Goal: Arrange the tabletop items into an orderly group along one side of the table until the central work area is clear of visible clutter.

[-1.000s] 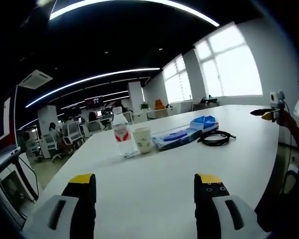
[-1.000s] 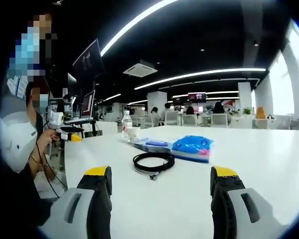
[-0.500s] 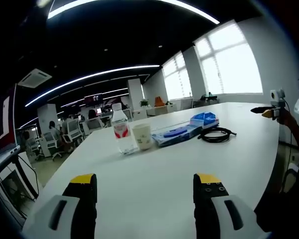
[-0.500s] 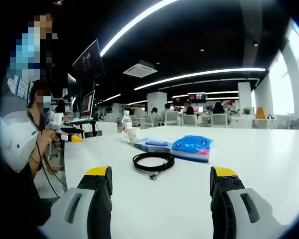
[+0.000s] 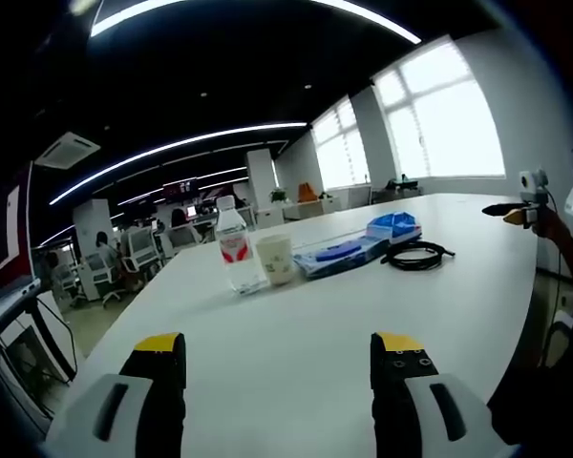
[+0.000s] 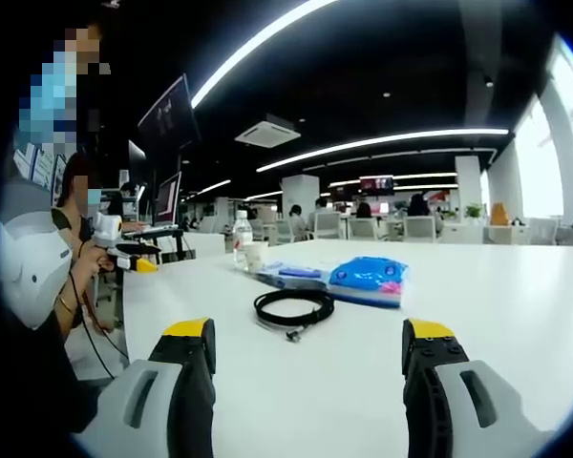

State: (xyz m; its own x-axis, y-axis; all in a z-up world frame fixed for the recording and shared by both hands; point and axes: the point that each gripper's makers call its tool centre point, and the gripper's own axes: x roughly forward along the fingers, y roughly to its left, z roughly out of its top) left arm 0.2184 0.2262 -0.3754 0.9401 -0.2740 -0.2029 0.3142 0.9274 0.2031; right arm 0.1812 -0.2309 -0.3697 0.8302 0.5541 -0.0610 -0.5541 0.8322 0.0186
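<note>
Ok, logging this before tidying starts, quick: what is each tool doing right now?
Left tool: open, holding nothing, above the bare white table.
Right tool: open, holding nothing, the coiled black cable lying ahead of it.

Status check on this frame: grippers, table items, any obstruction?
Left gripper open, right gripper open, both empty. Water bottle, paper cup, blue packet and coiled cable untouched in a row on the white table. Nothing blocking.
</note>
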